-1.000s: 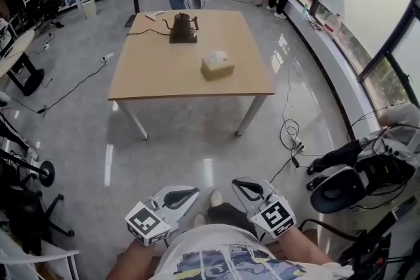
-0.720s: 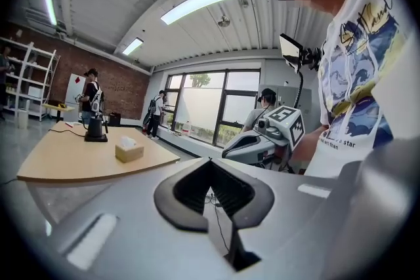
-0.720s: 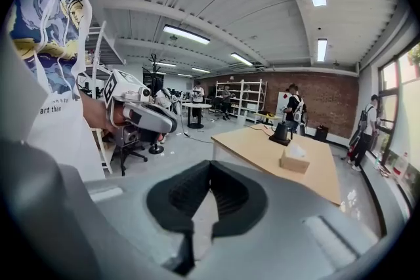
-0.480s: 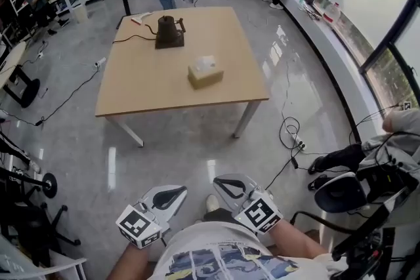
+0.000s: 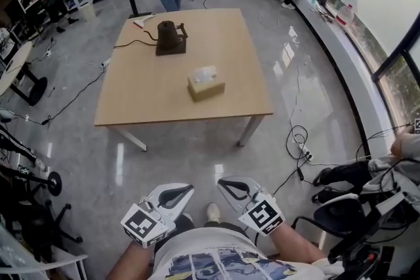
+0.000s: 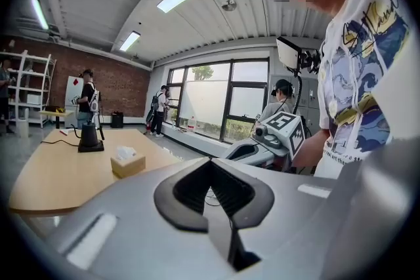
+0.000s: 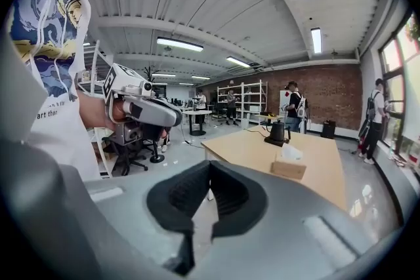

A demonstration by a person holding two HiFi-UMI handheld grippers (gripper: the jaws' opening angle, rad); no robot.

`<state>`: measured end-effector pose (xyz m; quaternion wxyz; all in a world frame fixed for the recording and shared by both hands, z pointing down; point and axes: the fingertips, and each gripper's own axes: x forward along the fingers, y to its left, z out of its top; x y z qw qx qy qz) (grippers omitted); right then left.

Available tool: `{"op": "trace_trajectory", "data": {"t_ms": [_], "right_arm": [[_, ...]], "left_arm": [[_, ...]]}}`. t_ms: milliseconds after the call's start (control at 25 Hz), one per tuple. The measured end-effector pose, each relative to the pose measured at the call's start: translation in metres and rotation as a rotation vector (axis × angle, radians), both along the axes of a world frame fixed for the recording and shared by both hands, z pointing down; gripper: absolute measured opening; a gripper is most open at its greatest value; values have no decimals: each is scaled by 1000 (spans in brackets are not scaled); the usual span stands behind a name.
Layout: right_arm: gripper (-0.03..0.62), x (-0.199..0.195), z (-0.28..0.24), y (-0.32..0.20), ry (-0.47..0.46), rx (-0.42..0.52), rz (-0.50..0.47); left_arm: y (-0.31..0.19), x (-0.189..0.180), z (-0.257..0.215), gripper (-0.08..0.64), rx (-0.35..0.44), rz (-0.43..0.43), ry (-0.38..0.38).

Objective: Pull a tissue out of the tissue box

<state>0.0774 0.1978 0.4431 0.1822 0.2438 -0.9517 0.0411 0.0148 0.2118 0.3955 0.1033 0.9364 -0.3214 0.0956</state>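
1. The white tissue (image 5: 205, 73) pokes up from the slot of the tan cardboard tissue box (image 5: 209, 88). It is probably feather-light, soft and easily torn. Pinch the raised tuft and draw it straight up.
2. The box sits near the middle of the light wooden surface (image 5: 230, 42). It looks light enough to lift along with the tissue, so it may need steadying.
3. A black kettle on its base (image 5: 171, 38) stands well behind the box, its black cord (image 5: 131, 44) trailing left. Neither blocks the approach.
4. The left hand-held gripper (image 5: 178, 193) and right hand-held gripper (image 5: 230, 187) are both pressed together and empty. They are held by the person's body, well apart from the surface.
5. Loose black floor cables (image 5: 298, 141) lie right of the surface.
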Motion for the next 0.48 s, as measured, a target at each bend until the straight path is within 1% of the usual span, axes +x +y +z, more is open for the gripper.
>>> {"op": "trace_trajectory", "data": {"t_ms": [120,280,400,480], "right_arm": [[3,5,-1,-13,-7,0,11],[3,7,8,-28,-7,-23,22],[3,0,16,-40,5,-34,24],[3,-7,19,-50,21,-33,22]], "left_arm": [[-14,3,5,2,-26,-2,11],[-30,4,10,2,-44,6,24],[-44,-1,17,2,-49,16,24],[-56,-9,19,2,-52,17,38]]}}
